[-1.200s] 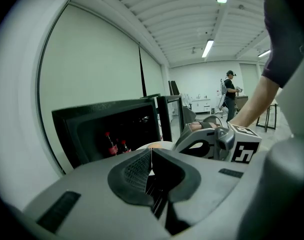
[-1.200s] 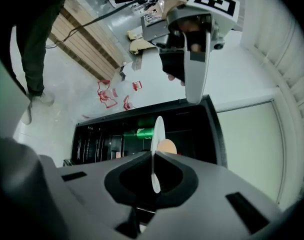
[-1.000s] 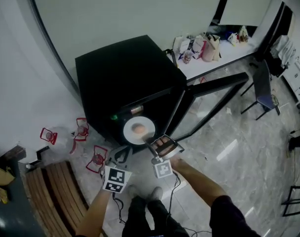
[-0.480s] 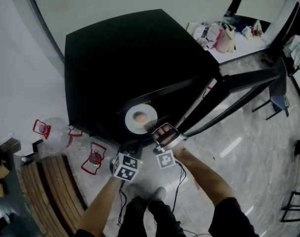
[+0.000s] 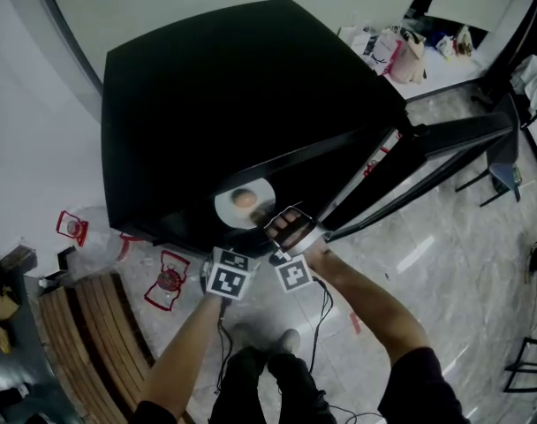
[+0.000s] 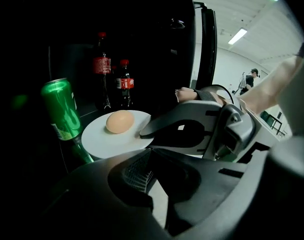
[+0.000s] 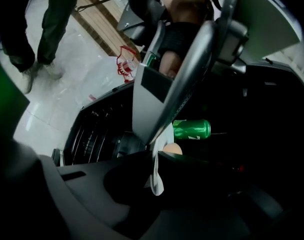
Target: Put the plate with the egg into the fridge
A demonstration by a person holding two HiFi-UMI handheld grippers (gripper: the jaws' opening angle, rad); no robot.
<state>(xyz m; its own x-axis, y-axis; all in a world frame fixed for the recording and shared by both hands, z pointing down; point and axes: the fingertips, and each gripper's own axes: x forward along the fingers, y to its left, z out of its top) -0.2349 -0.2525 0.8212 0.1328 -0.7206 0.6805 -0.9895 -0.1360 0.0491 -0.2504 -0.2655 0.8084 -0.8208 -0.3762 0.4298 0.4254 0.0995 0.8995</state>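
Plate (image 6: 99, 140) with egg (image 6: 120, 121) | your right gripper (image 7: 154, 156) clenches its rim; left gripper (image 6: 151, 153) shut, empty | tilt rolls egg; left-frame green can (image 6: 62, 109) may topple

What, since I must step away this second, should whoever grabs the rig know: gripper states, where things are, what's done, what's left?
Left gripper: shut, empty, tips near the plate's near rim.
Right gripper: shut on the plate's rim.
Things: the egg sits on the plate, which is inside the fridge beside a green can, with cola bottles behind.
Done: the door is open and the plate is at the shelf.
Left: I cannot tell whether the plate rests on the shelf yet; set it down, release, withdraw.
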